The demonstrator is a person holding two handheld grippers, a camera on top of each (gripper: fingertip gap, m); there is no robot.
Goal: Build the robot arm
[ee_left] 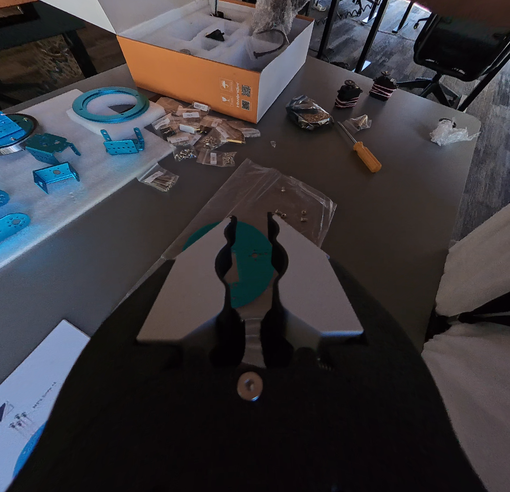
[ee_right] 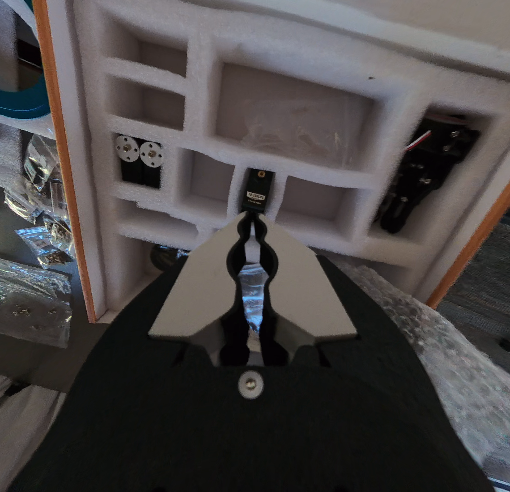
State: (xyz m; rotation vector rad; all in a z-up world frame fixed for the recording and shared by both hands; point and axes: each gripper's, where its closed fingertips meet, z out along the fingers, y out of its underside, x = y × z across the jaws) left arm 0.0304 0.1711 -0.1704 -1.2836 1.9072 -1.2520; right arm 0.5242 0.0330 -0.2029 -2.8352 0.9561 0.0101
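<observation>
My left gripper (ee_left: 251,218) is open and holds nothing. It hovers over a teal disc (ee_left: 248,247) that lies on a clear plastic bag (ee_left: 259,186), with a few loose screws (ee_left: 280,212) just beyond the right fingertip. My right gripper (ee_right: 251,216) reaches into the white foam insert (ee_right: 204,65) of an orange box. Its fingertips are closed on the near end of a black servo (ee_right: 258,192) that sits in a narrow foam slot. A thin dark part of the servo lies between the tips.
The orange box (ee_left: 193,76) stands open at the table's back. Blue brackets (ee_left: 124,143), a blue ring (ee_left: 110,103), small screw bags (ee_left: 204,131), an orange-handled screwdriver (ee_left: 364,153) and two servos (ee_left: 347,94) lie around. The foam also holds two servos (ee_right: 139,158) and a black claw (ee_right: 430,169). The gap from one gripper's tips to the other's is roughly 50 cm. Between my right fingertips and the white foam insert (ee_right: 204,65) there is roughly 11 cm.
</observation>
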